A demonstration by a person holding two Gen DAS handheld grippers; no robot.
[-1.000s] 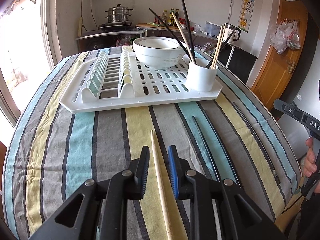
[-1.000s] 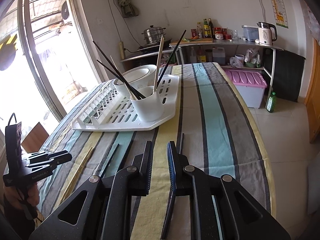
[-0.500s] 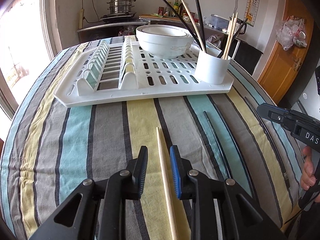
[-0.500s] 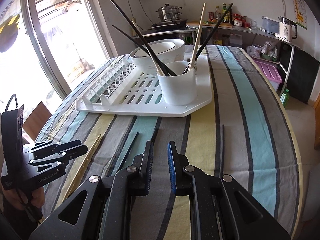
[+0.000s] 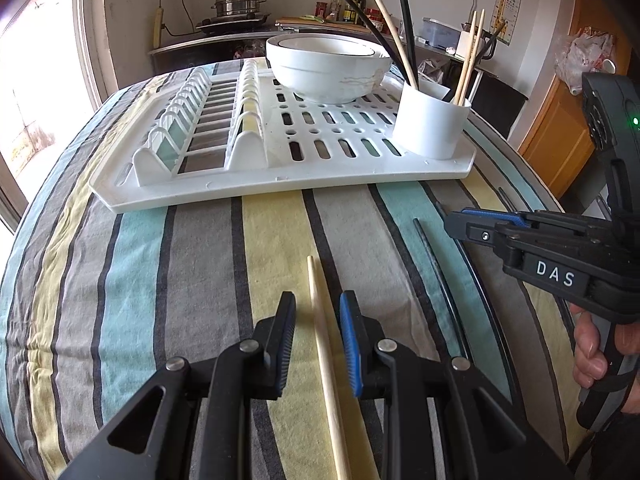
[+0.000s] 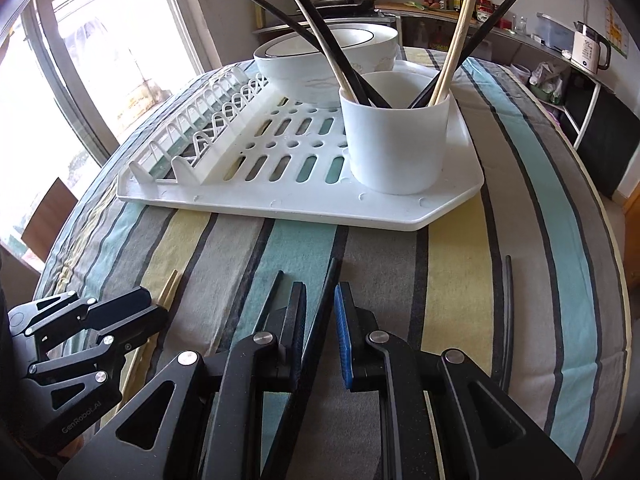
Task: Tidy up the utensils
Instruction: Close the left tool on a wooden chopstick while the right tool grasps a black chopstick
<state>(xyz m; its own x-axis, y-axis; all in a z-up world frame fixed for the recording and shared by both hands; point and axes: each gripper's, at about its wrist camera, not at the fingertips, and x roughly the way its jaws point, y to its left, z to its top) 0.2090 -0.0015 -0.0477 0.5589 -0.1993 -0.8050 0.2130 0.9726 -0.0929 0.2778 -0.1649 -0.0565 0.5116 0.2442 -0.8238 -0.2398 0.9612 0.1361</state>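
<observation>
A white cup (image 5: 431, 124) (image 6: 396, 140) on the white drying rack (image 5: 280, 172) (image 6: 280, 208) holds several black and wooden chopsticks. My left gripper (image 5: 316, 320) is open, low over the striped cloth, with a wooden chopstick (image 5: 324, 360) lying between its fingers. My right gripper (image 6: 320, 312) is open around a black chopstick (image 6: 320, 320) lying on the cloth. A second black chopstick (image 6: 270, 300) lies just left of it and another (image 6: 508, 304) lies to the right. In the left wrist view the right gripper (image 5: 520, 236) is at the right edge.
A white bowl (image 5: 328, 66) (image 6: 320, 64) stands on the rack behind the cup. The rack's plate slots (image 5: 192, 128) are at its left. The round table falls away on all sides. A counter with a pot (image 5: 236, 0) and a kettle (image 6: 588, 46) is behind.
Both grippers moved forward toward the rack and lower to the cloth. The right gripper shifted left from one black chopstick and now straddles another.
</observation>
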